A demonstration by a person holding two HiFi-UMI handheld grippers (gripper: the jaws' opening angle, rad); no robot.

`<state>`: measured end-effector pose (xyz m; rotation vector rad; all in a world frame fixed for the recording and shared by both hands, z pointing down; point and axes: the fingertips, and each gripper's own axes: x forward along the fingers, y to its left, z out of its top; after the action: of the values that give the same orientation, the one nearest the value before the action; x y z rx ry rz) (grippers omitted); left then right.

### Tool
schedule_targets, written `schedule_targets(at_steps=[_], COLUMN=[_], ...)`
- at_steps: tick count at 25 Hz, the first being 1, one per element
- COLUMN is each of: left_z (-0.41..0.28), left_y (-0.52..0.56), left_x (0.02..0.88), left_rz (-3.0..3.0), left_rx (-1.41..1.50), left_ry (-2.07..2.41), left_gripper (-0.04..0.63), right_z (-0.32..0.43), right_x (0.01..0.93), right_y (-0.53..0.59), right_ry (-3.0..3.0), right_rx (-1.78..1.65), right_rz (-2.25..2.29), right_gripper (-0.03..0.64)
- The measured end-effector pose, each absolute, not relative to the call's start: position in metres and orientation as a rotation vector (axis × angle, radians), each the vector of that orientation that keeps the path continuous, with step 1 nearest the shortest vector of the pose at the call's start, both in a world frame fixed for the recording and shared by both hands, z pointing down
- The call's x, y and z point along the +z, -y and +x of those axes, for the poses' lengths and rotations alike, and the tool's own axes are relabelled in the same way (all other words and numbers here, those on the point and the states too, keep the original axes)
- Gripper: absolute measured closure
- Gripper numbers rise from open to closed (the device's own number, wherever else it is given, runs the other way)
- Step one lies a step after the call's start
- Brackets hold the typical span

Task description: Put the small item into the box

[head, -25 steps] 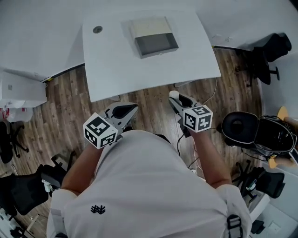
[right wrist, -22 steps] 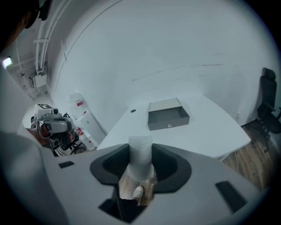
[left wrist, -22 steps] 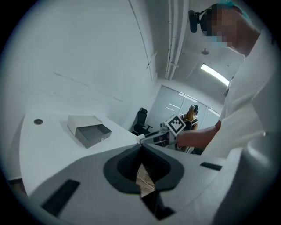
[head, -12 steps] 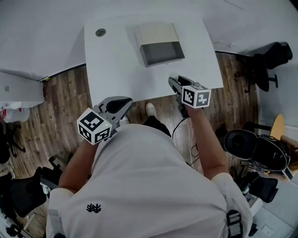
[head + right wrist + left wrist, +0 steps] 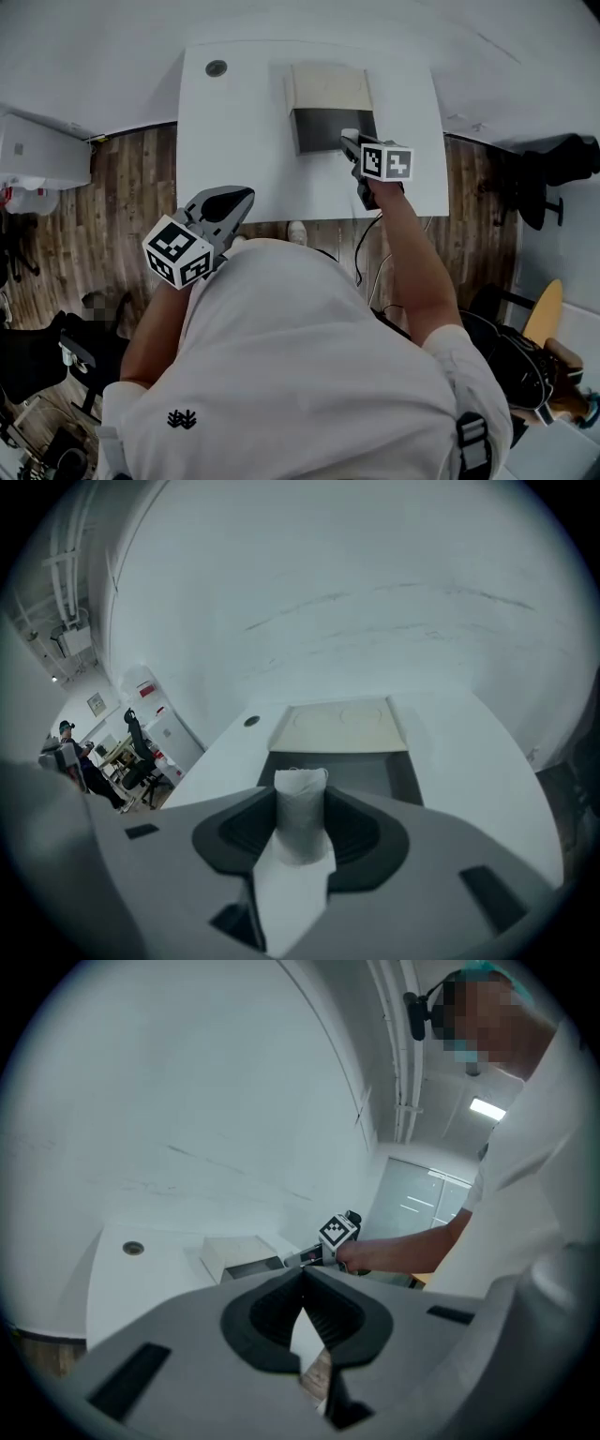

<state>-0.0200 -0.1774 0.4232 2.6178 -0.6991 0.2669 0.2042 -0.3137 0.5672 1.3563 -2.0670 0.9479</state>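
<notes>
Small item (image 5: 300, 810) carried forward, now at box (image 5: 323, 127).

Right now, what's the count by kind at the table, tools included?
tools: 2, left tool and right tool
box: 1
small white item: 1, gripped in the right tool
table: 1
total: 5

Office: white desk (image 5: 239, 131), swivel chairs (image 5: 561, 161)

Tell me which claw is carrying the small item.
The right claw: its jaws grip a white pouch at the open box. The left claw is shut with nothing between its jaws.
</notes>
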Motion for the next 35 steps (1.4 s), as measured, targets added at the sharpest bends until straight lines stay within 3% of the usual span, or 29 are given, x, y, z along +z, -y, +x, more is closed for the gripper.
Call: schedule_targets(at_steps=[13,35], left_z=[-0.01,-0.007], left_y=[0.2,0.221], left_x=[0.429,0.434], left_rz=[2.522,2.481], left_rx=[0.256,0.241], left_ry=[0.883,0.93], left_gripper=[0.589,0.589], right_z=[0.228,0.238], right_x=[0.627,0.682], right_y=[0.379,0.378], right_ry=[1.946,1.674], right_rx=[1.034,1.177], right_rz=[1.271,1.134], right_gripper=[0.456,0.448])
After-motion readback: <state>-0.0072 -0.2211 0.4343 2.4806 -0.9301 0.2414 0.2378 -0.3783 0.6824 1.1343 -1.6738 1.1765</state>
